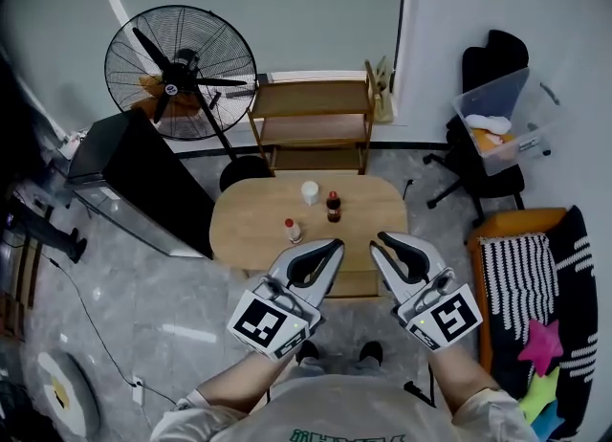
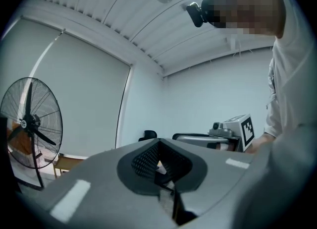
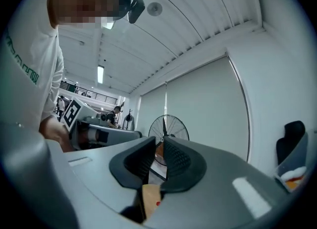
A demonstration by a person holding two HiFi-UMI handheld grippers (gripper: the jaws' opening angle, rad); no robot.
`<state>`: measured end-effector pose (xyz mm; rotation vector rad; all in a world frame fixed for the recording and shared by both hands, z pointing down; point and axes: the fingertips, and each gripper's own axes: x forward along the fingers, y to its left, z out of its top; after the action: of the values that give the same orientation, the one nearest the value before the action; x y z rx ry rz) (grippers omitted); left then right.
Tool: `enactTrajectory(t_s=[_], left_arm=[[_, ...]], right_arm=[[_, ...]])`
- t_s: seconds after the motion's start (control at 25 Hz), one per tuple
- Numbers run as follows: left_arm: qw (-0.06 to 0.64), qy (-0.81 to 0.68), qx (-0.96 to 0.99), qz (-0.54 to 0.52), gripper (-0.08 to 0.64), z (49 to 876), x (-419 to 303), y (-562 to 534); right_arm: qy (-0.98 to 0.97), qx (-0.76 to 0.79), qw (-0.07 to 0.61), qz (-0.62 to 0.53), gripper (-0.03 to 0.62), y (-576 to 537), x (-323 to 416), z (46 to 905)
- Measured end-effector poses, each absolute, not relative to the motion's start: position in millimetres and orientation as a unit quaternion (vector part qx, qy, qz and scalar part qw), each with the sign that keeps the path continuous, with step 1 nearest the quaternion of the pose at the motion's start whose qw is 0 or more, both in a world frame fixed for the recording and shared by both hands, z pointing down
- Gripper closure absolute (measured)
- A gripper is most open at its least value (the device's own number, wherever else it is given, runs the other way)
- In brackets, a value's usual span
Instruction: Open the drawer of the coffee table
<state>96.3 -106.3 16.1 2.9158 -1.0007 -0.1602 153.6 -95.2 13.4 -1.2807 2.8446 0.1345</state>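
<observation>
The oval wooden coffee table (image 1: 253, 220) stands on the floor below and in front of me in the head view. A wooden part under its near edge (image 1: 352, 283) shows between my grippers; I cannot make out a drawer handle. My left gripper (image 1: 335, 243) is held over the table's near edge, shut and empty; its pads meet at the tips (image 2: 157, 144) in the left gripper view. Beside it, my right gripper (image 1: 381, 237) holds nothing. A narrow slit shows between its pads (image 3: 159, 143) in the right gripper view. Both point level, away from me.
On the table stand a white jar (image 1: 309, 192), a dark bottle (image 1: 333, 207) and a small bottle (image 1: 294, 231). Behind it are a wooden shelf (image 1: 311, 115), a standing fan (image 1: 182, 72) and a black cabinet (image 1: 143, 182). An orange sofa (image 1: 535, 277) lies at the right.
</observation>
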Motion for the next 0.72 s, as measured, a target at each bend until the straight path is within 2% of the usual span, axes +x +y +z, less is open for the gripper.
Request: enactTrajectory(t_s=[0.04, 0.08, 0.72], left_arm=[[0.028, -0.324, 0.944, -0.05, 0.56, 16.9, 96.7, -107.2], [0.029, -0.324, 0.945, -0.048, 0.56, 17.8, 97.1, -108.1], [0.022, -0.334, 0.941, -0.039, 0.56, 20.3, 103.6, -119.2]], right_arm=[[0.91, -0.413, 0.013, 0.041, 0.572, -96.6, 156.6, 13.7], [0.909, -0.416, 0.016, 0.038, 0.584, -98.1, 159.0, 13.9], [0.911, -0.412, -0.003, 0.039, 0.586, -107.8, 166.1, 19.3]])
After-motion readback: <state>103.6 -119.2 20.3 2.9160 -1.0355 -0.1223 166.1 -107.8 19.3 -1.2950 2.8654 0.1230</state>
